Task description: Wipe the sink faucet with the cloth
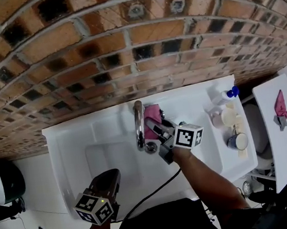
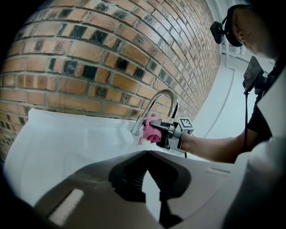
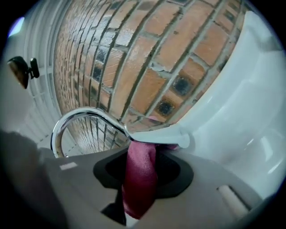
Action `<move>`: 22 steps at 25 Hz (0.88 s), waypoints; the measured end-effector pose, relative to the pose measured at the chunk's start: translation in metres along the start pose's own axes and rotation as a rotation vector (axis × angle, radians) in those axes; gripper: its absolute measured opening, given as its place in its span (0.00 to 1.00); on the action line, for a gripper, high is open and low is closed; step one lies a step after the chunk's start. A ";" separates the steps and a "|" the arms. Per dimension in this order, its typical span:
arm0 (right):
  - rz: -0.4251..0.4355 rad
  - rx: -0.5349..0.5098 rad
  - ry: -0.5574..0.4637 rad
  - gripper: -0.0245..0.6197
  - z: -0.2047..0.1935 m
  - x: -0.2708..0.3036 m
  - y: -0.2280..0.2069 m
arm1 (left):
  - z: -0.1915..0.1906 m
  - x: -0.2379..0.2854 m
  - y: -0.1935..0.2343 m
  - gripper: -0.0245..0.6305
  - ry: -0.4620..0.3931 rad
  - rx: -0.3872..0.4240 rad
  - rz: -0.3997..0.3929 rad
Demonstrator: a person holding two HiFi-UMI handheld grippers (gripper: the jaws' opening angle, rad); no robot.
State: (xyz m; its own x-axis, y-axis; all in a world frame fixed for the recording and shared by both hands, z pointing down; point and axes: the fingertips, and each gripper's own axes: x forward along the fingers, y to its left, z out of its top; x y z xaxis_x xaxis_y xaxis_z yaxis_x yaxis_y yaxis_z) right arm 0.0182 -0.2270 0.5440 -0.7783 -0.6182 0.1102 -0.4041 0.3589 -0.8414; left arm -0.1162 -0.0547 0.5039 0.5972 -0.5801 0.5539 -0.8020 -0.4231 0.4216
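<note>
- Right gripper [image 1: 154,127] has its fingers pinched on the pink cloth [image 3: 139,174]. A fold runs between the jaws and the bunched end is pressed against the faucet [image 1: 139,125] on its right side, low on the neck.
- Left gripper [image 1: 109,179] is well in front of the faucet over the sink [image 1: 83,129] basin. Its fingers are pressed together with nothing between them, idle.
- The faucet is a chrome gooseneck at the back of the sink, under the brick wall [image 1: 99,49]. The wipe looks under way, but the cloth covers only one patch of the neck.
- Risk: the cloth drags out of the pinch when pulled round the curved neck. The grip is on a narrow fold and chrome is slick, so it could drop into the basin.
- Risk: the hard jaw tips sit just beside the metal. If the bunch shifts, they scrape the faucet instead of wiping it.
- Risk: the far side and the top of the arch get missed, since contact is from the right only.
- Risk: cups [image 1: 227,119], a mug [image 1: 237,140] and a bottle [image 1: 224,95] stand right of the faucet on the ledge. A wide sweep of the right forearm could knock them.
- A cable trails from the right gripper across the basin and may snag.
</note>
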 end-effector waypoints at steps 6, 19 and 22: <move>-0.015 0.102 0.016 0.26 -0.015 -0.006 -0.018 | 0.000 0.008 -0.008 0.05 0.016 0.004 -0.019; -0.057 0.174 0.056 0.26 -0.042 -0.005 -0.045 | -0.002 0.010 -0.004 0.05 0.036 0.005 -0.016; -0.064 0.211 0.071 0.26 -0.049 -0.006 -0.051 | -0.004 0.011 -0.005 0.05 0.039 0.003 -0.019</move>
State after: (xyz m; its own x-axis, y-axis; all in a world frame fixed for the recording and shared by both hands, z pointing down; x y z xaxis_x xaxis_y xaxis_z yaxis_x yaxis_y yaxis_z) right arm 0.0197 -0.2070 0.6121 -0.7891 -0.5816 0.1979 -0.3502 0.1612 -0.9227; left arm -0.1057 -0.0567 0.5105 0.6124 -0.5445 0.5732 -0.7904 -0.4358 0.4304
